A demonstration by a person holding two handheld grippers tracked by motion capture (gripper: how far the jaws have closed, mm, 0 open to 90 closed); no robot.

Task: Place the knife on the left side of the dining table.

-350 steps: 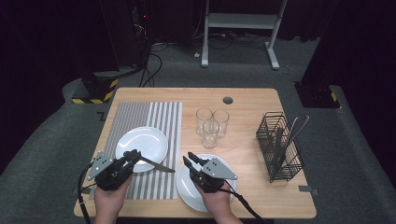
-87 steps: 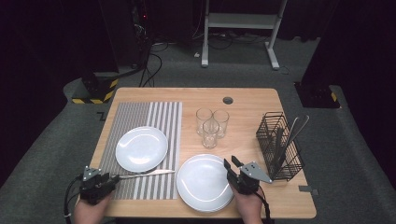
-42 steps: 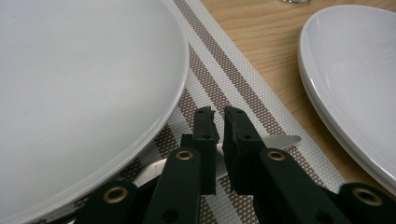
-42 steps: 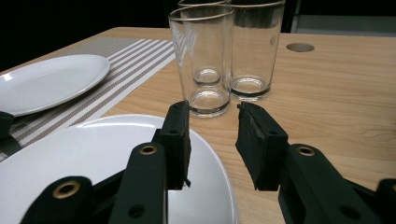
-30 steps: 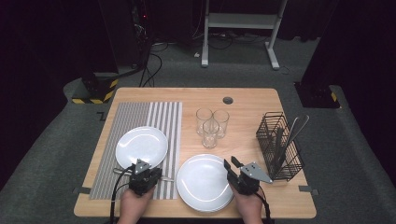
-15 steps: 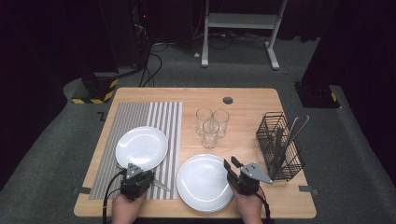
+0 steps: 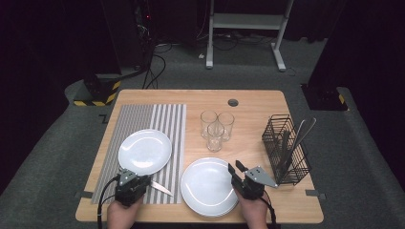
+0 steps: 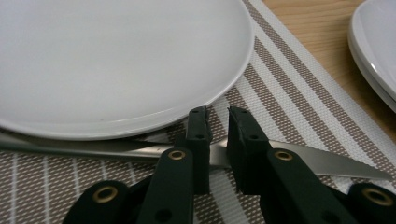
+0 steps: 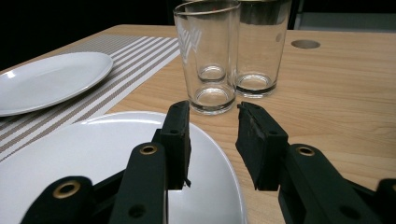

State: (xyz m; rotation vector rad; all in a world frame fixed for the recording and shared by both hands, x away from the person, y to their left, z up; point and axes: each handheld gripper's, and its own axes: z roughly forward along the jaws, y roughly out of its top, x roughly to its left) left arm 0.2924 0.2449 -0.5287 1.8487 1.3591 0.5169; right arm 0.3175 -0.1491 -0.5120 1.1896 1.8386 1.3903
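Left gripper (image 8: 215,140) jaws straddle the knife (image 8: 299,158), slightly parted, not yet pinching; knife lies flat on the striped mat (image 8: 289,88), just below the small plate (image 8: 116,60). Right gripper (image 9: 212,140) jaws spread, empty, idling over the large plate (image 9: 93,158).

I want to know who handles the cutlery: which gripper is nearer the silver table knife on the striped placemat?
Left. The left gripper straddles the silver table knife on the placemat; the right gripper hovers apart, over the large white plate.
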